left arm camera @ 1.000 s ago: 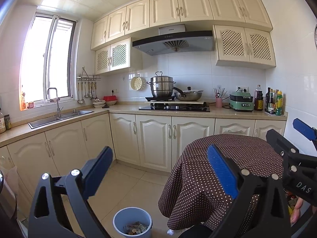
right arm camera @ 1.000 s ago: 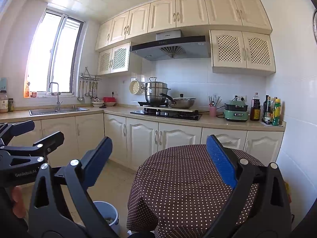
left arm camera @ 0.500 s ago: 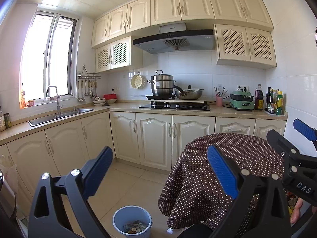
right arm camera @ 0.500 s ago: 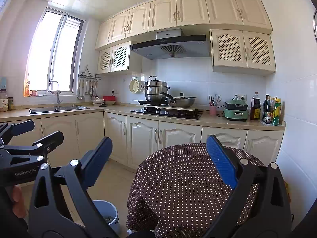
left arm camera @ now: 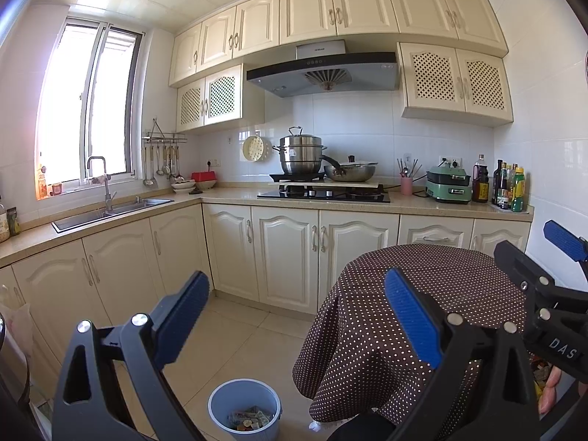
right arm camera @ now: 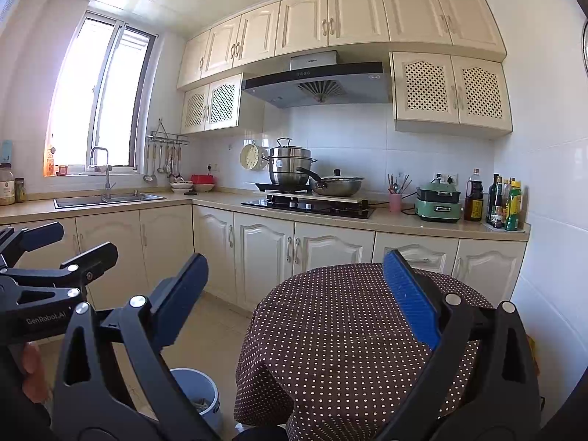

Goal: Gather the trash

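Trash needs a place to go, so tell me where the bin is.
The bin stands on the floor at the bottom centre of the left wrist view, just left of the table and partly filled with scraps.

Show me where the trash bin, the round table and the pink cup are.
trash bin (left arm camera: 220, 402): left wrist view, on its left rim.
round table (right arm camera: 330, 316): right wrist view, on the dotted cloth top.
pink cup (left arm camera: 406, 186): left wrist view, on its side.
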A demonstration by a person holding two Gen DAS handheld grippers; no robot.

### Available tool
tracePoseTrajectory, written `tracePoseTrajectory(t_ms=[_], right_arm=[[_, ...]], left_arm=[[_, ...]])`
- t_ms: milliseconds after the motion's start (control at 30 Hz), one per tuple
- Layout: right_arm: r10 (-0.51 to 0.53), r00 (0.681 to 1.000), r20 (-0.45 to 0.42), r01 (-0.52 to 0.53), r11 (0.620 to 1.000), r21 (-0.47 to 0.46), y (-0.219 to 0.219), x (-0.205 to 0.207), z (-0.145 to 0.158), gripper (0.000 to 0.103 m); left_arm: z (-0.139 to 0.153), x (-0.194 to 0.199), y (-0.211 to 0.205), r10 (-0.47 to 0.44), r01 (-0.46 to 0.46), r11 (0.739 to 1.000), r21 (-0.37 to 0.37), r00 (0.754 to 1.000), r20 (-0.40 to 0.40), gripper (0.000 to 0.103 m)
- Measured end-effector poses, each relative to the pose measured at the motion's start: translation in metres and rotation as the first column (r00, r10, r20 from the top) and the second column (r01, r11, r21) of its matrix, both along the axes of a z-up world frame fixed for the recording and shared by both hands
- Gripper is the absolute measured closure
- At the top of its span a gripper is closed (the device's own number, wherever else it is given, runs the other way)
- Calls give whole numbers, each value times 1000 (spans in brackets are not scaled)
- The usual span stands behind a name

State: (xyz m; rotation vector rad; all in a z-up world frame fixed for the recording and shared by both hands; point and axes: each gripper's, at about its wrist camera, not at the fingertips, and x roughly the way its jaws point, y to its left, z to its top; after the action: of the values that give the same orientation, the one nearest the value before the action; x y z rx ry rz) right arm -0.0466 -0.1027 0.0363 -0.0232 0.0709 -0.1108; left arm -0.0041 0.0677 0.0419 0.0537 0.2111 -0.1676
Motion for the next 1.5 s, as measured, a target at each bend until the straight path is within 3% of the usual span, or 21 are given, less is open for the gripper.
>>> tracePoseTrajectory(t_ms=[1500], right_arm=[[12, 1000, -23, -12, 1000, -9, -4, 4, -12, 9]], left_arm=[[-11, 10, 6, 2, -1, 1000, 16, 1000, -28, 8]])
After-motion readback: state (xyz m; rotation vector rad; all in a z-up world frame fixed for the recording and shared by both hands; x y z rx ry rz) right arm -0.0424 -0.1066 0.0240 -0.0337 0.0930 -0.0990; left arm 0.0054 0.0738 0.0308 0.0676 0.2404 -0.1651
